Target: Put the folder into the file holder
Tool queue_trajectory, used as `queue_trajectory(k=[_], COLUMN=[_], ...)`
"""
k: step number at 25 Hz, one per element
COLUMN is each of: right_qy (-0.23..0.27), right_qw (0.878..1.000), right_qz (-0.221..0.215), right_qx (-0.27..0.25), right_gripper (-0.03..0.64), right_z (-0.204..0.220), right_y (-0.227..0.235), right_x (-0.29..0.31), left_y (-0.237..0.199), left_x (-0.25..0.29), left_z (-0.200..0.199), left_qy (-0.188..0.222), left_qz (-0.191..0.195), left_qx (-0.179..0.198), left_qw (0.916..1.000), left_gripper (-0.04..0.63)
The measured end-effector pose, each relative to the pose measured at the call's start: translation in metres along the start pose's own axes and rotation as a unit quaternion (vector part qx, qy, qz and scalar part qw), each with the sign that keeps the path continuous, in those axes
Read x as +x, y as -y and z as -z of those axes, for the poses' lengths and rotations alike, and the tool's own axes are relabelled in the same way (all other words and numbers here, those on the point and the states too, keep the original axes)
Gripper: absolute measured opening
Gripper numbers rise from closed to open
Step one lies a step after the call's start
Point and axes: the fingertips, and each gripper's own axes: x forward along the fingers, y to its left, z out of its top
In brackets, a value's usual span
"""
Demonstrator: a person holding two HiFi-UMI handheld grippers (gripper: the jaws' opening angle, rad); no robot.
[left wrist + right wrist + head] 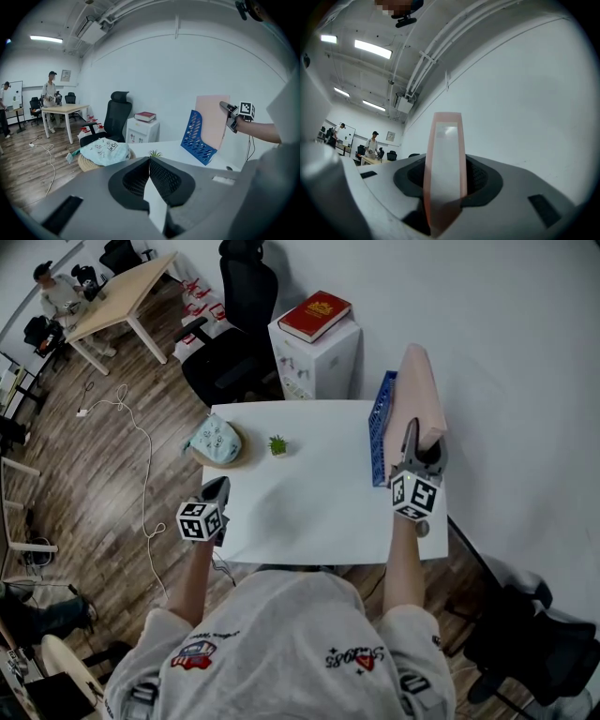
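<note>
A pink folder (417, 395) stands upright in the blue file holder (380, 432) at the right edge of the white table (309, 512). My right gripper (412, 432) is at the folder's near edge. In the right gripper view the folder's spine (445, 159) fills the gap between the jaws, which are shut on it. The left gripper view shows the folder (213, 119) in the holder (194, 136) with the right gripper (226, 108) on it. My left gripper (217, 486) hovers at the table's front left edge; it is shut (149, 161) and holds nothing.
A small potted plant (277, 444) and a printed cloth on a woven mat (214, 440) sit at the table's far left. Behind the table stand a white cabinet with a red book (314, 315) and a black office chair (234, 324). The wall runs close on the right.
</note>
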Motion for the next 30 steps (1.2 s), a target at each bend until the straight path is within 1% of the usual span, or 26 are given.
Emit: queue_trajectory(k=[4, 12, 17, 20, 24, 27, 30], right_qy=[-0.043, -0.123, -0.153, -0.175, -0.186, -0.2, -0.232], right_qw=[0.999, 0.991, 0.987, 0.982, 0.98, 0.977, 0.971], right_qz=[-0.03, -0.047, -0.051, -0.057, -0.061, -0.057, -0.046], right_qx=[0.001, -0.015, -0.018, -0.03, -0.039, -0.041, -0.031], right_gripper=[0.183, 0.19, 0.196, 0.204, 0.216, 0.218, 0.204], right_z=[0.004, 0.006, 0.01, 0.01, 0.002, -0.001, 0.004], right_y=[-0.007, -0.009, -0.007, -0.009, -0.014, -0.013, -0.008], right_x=[0.005, 0.014, 0.016, 0.017, 0.022, 0.031, 0.035], left_y=[0.002, 0.009, 0.007, 0.007, 0.006, 0.006, 0.005], left_x=[0.004, 0.011, 0.013, 0.012, 0.01, 0.01, 0.008], left_z=[0.001, 0.002, 0.005, 0.006, 0.007, 0.008, 0.011], left_qy=[0.003, 0.01, 0.011, 0.013, 0.016, 0.017, 0.018], left_qz=[0.006, 0.023, 0.029, 0.031, 0.033, 0.033, 0.032], left_qx=[-0.007, -0.016, -0.022, -0.025, -0.03, -0.034, -0.038], left_qw=[1.0, 0.9995, 0.9993, 0.9991, 0.9989, 0.9987, 0.9986], left_gripper=[0.006, 0.006, 0.006, 0.006, 0.006, 0.006, 0.006])
